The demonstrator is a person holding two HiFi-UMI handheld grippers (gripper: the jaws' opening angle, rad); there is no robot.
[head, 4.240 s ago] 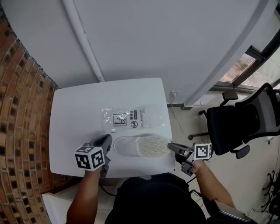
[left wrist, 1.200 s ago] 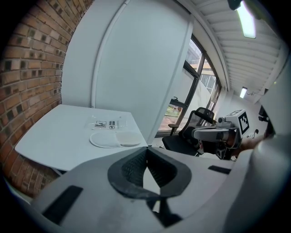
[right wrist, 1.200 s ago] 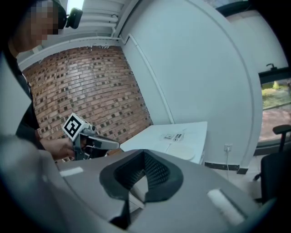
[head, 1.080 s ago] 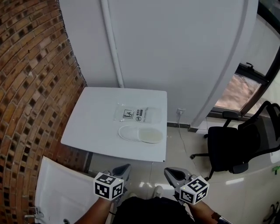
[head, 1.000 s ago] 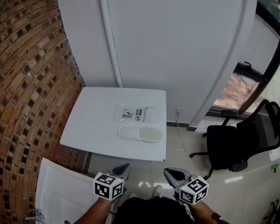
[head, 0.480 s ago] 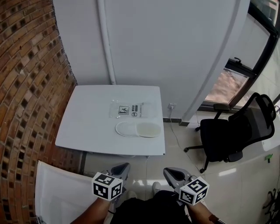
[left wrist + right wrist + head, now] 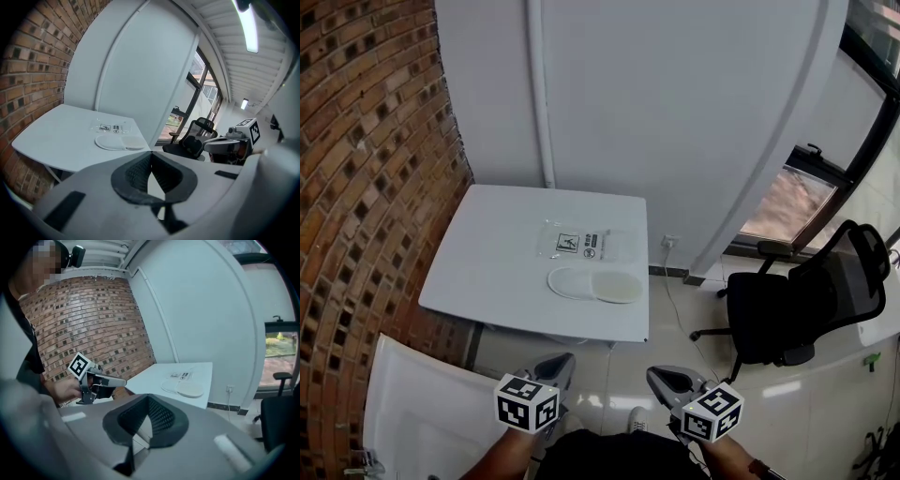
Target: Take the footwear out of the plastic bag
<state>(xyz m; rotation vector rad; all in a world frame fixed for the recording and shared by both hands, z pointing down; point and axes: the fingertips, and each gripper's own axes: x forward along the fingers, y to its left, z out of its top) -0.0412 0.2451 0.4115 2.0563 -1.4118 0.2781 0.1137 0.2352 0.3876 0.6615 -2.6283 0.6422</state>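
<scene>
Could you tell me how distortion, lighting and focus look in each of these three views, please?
Head view: the wide lens bows the brick wall; light is even, the table sharp. Left gripper view: fisheye with black corners; the ceiling lamp glares, the left tongs look soft up close. Right gripper view: same fisheye; the window is bright, the slipper small but clear.

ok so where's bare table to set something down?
Widest free patch: the table's left half, between the brick wall side and the plastic bag and slipper. A bare strip also runs behind the bag, toward the white wall. Crowded: right of centre, where bag and slipper lie close together; only a narrow margin before the front edge.
</scene>
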